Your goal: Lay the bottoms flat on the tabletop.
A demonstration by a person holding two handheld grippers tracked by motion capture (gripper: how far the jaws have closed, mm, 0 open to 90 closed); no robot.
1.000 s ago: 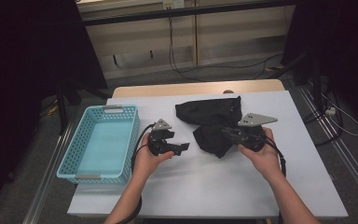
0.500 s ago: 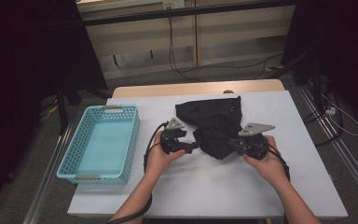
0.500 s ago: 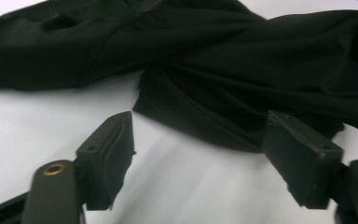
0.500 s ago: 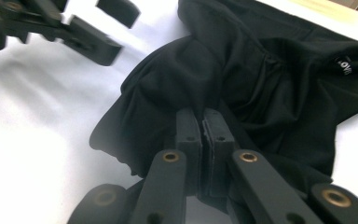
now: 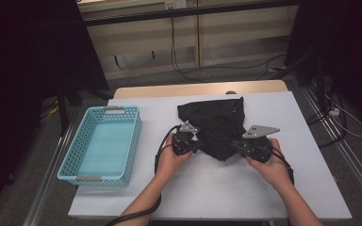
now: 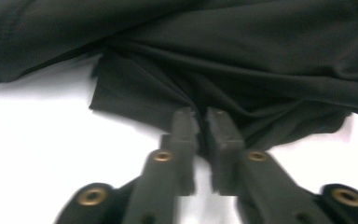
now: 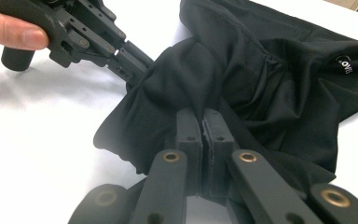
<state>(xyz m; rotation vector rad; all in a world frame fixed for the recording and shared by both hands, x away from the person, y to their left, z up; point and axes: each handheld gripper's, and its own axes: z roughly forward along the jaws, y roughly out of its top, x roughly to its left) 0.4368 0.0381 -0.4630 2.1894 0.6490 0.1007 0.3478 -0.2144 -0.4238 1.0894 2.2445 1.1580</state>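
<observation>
Black garment (image 5: pixel 217 127), pinched by both grippers' jaws

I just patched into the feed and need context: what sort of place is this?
Probably a lab or data-recording workspace, not a home: a white work table with a black cloth garment and a light blue perforated plastic basket, cables trailing across the bare floor, and dark curtains either side.
</observation>
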